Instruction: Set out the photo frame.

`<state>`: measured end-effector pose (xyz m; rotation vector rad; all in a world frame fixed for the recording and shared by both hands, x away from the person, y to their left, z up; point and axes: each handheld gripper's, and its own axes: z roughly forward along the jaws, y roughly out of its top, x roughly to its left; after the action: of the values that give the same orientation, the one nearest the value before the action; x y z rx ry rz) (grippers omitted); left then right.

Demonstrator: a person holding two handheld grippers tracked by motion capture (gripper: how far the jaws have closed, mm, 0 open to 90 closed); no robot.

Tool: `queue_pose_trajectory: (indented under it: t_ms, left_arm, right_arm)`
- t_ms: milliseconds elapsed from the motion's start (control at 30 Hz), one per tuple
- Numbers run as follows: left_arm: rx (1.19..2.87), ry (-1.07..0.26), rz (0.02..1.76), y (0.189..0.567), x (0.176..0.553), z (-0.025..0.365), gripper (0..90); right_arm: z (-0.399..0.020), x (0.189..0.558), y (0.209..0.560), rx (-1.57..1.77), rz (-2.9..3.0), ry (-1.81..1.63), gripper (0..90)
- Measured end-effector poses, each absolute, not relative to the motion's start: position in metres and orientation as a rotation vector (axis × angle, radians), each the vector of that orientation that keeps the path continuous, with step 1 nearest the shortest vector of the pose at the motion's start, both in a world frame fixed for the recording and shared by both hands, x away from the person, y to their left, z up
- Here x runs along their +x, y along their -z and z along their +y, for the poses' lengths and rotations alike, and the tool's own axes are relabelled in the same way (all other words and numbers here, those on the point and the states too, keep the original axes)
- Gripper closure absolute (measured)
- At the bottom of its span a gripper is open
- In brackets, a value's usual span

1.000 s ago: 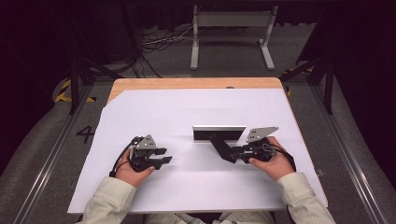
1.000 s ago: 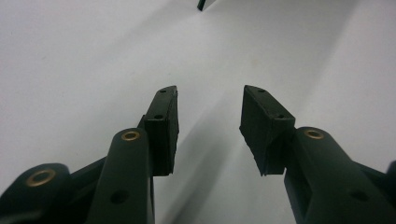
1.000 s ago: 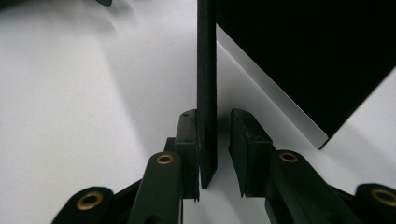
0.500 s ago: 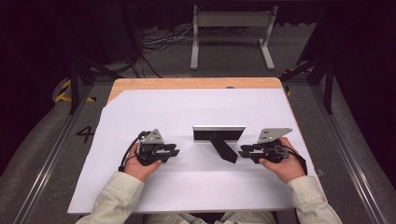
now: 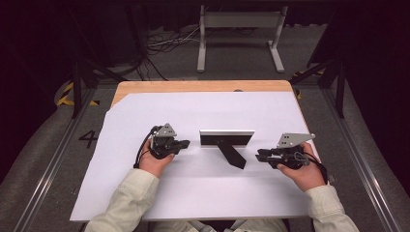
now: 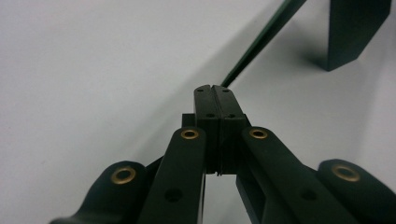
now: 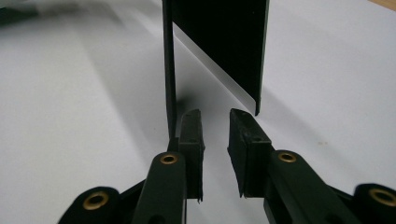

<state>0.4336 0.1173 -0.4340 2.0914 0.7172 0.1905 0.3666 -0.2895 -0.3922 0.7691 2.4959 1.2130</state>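
Both hands have drawn outward from the black photo frame (image 5: 226, 137) since the earlier pictures, the right one most plainly: it was touching the frame's rear prop and now sits well clear of it toward the desk's right edge.

Left side: the left tool (image 5: 183, 144) rests on the white sheet (image 5: 145, 111) just left of the frame. Its jaws have just been closing and now meet flush, clenched on nothing, as the left gripper view confirms (image 6: 215, 93); the frame's thin edge (image 6: 261, 42) runs diagonally beyond the tips, apart from them.

Centre: the frame stands upright near the middle of the desk (image 5: 193, 87), its long side across the desk, leaning on the dark easel prop (image 5: 232, 154) that slants toward the person. In my judgement the standing-up of the frame is done, since it holds without support from either tool.

Right side: the right tool (image 5: 261, 155) lies low, pointing at the prop, jaws slightly parted and released, nothing between them (image 7: 215, 119). From the right gripper view, the frame's edge (image 7: 169, 65) and the prop (image 7: 224, 42) rise just ahead.

What is left appears to be only withdrawal of the hands. The frame is slim, black, with a pale strip along its top edge; its face cannot be seen.
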Motion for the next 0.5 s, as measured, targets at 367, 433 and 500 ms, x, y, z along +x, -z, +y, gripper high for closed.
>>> queue_pose_trajectory:
  t_ms: [367, 433, 500]
  left_arm:
    - [2.127, -0.182, 0.696, 0.441, 0.453, 0.097, 90.0]
    - [2.126, -0.190, 0.694, 0.441, 0.455, 0.095, 90.0]
    - [2.130, -0.202, 0.689, 0.443, 0.459, 0.091, 90.0]
  right_arm:
    - [-0.299, 0.361, 0.389, 0.793, 2.474, -1.221, 76.6]
    - [-0.302, 0.359, 0.389, 0.807, 2.471, -1.221, 77.5]
    - [-0.304, 0.358, 0.388, 0.813, 2.465, -1.223, 77.6]
